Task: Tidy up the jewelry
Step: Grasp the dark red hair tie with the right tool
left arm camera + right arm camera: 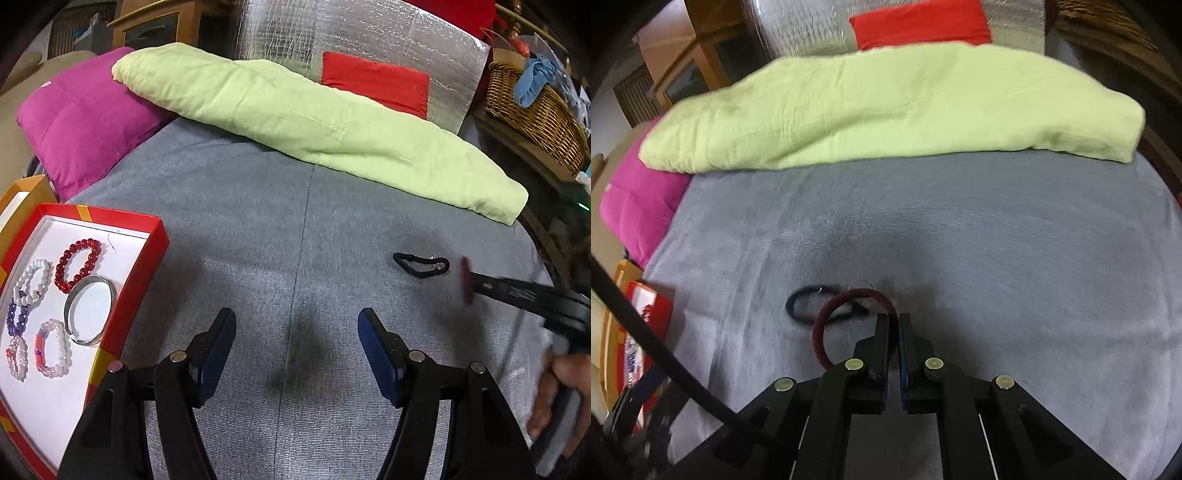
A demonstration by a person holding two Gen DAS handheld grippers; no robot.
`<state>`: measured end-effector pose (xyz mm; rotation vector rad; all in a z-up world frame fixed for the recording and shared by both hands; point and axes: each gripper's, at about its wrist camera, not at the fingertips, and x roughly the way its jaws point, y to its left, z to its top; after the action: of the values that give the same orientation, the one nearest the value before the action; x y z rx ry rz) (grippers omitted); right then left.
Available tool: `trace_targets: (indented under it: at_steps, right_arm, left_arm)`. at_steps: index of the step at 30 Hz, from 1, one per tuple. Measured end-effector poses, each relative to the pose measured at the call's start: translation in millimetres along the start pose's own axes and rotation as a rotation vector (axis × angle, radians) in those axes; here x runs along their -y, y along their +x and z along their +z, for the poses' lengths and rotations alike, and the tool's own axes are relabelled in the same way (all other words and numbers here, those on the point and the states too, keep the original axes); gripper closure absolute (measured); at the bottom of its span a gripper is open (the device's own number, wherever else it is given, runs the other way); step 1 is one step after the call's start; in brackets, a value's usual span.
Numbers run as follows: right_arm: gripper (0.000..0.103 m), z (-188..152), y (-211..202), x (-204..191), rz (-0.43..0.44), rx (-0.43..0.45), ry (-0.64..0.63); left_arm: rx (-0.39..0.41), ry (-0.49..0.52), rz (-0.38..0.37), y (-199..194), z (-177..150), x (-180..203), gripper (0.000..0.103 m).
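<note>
Right tongs (894, 317) pinch maroon hair tie (827, 314), left tongs (297, 325) wide over grey bedcover (295, 221)

My left gripper (297, 332) pitched downward, jaws standing wide apart with nothing between them, my right gripper (894, 318) angled down too, jaws pinched together on a dark red band (827, 325), a hand (554, 391) behind its handle

Both tools are black plastic. The left gripper (297, 347) has blue pads on its fingers (218, 347) and round silver screws at the joints. The right gripper (898, 321) matches it, with thin white lines along its arms.
</note>
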<state>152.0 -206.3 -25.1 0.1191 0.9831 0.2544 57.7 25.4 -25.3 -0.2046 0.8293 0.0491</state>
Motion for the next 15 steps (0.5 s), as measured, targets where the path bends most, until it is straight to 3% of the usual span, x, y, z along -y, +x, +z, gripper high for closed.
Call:
trace_targets:
  at_steps: [3, 10, 15]
  right_arm:
    - [0.098, -19, -23, 19, 0.045, 0.036, 0.037]
    - [0.098, -46, -35, 57, 0.187, 0.103, 0.165]
    - [0.098, -39, -34, 59, 0.277, 0.118, 0.186]
  left_arm:
    - [0.005, 0.022, 0.006, 2, -2, 6, 0.034]
    - [-0.042, 0.051, -0.030, 18, 7, 28, 0.034]
    - [-0.081, 0.037, -0.059, 43, 37, 61, 0.034]
